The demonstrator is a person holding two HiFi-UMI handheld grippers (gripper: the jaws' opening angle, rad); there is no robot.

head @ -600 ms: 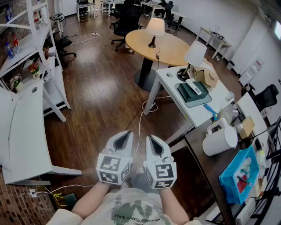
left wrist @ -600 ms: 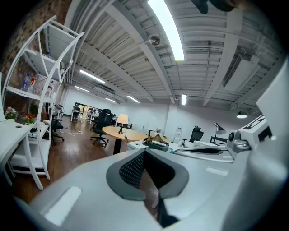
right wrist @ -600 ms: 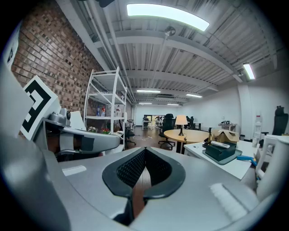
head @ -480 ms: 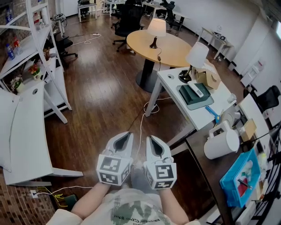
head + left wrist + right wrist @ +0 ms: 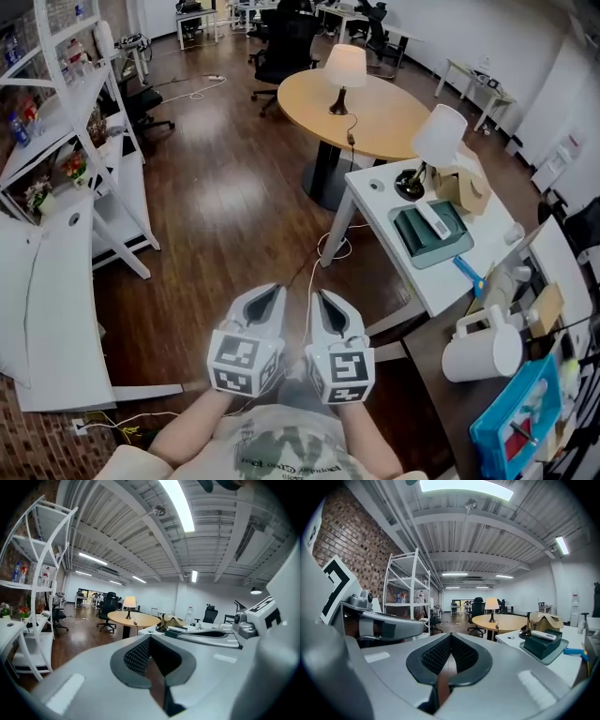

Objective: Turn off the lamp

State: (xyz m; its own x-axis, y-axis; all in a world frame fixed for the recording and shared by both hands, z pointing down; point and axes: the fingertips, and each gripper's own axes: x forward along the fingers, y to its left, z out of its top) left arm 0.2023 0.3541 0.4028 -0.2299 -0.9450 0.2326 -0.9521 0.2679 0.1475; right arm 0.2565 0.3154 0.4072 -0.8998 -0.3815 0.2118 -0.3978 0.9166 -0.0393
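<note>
Lamp (image 5: 344, 67): cream shade glowing, dark stem, upright on a round wooden table (image 5: 394, 112) at the far side of the room, well apart from both grippers; also seen small and distant in the left gripper view (image 5: 129, 603) and the right gripper view (image 5: 491, 604). Dark wood floor (image 5: 225, 187) across most of the head view. White open shelving unit (image 5: 84, 141) at far left, bottles and small items on its shelves. Round table on a single dark pedestal, black office chair (image 5: 286, 42) behind it. White rectangular desk (image 5: 375, 211) just beside the round table, nearer the camera, right of centre. Blue crate (image 5: 520, 422) at lower right, contents too small to tell. White jug (image 5: 483, 349) with handle next to the crate. On the white desk: dark green box (image 5: 427, 234) with a white remote (image 5: 433, 217) lying on top, open cardboard box (image 5: 466, 187) behind it, second lamp (image 5: 438, 138) with a white shade and black base at the desk's far end. Left gripper (image 5: 265, 298) and right gripper (image 5: 324, 300) side by side at bottom centre, close to the body, each held low over the floor with marker cube toward the camera, tips aimed forward. Left gripper's jaws pressed together, pads meeting at the tip, nothing between (image 5: 149, 641). Right gripper's jaws likewise closed tip to tip on nothing (image 5: 451, 641). White cable (image 5: 323, 248) looped on the floor by the desk leg. Thin dark cord (image 5: 351, 131) from the lit lamp's base toward the table's near edge.
</note>
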